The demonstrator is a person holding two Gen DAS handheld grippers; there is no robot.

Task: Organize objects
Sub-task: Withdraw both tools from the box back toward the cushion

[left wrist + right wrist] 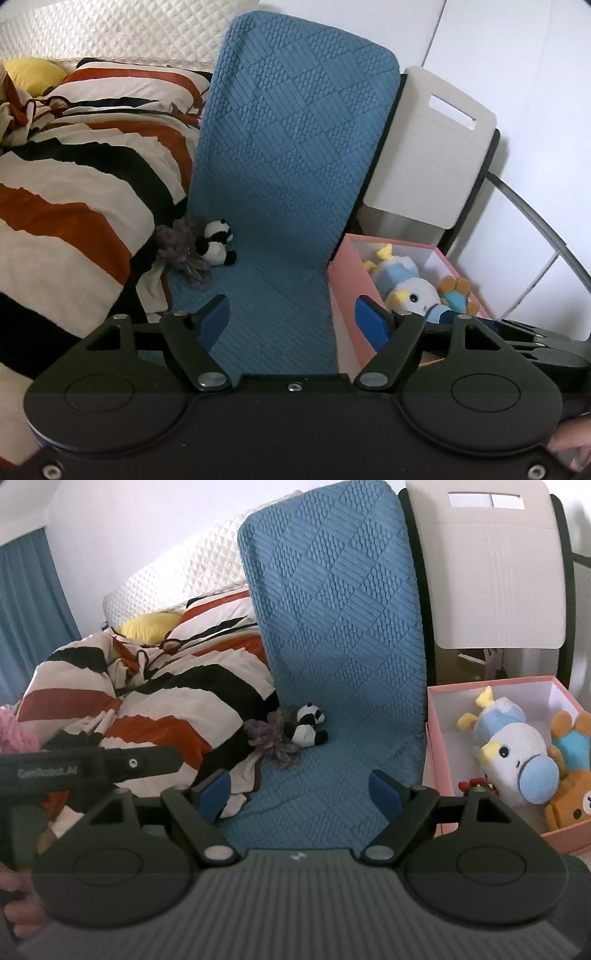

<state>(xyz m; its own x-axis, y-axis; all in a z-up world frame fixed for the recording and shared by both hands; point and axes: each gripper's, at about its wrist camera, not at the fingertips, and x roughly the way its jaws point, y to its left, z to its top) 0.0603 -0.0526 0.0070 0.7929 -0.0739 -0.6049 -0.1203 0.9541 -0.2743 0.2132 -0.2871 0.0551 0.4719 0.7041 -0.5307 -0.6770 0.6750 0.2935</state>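
Your panda (216,246) is a small black-and-white plush lying on its side on the blue mat (295,147), left of centre in both views, touching a grey-purple tuft toy (184,251). The pink box (439,746) at right holds a white-and-blue plush (517,746) and a brown bear (569,805), which is cut off by the frame edge. Your left gripper (293,319) and right gripper (301,794) both stand spread, with nothing between them. What the tuft toy is stays hard to make out.

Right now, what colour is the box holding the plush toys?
Pink outside, white inside; the box shows best in the right wrist view.
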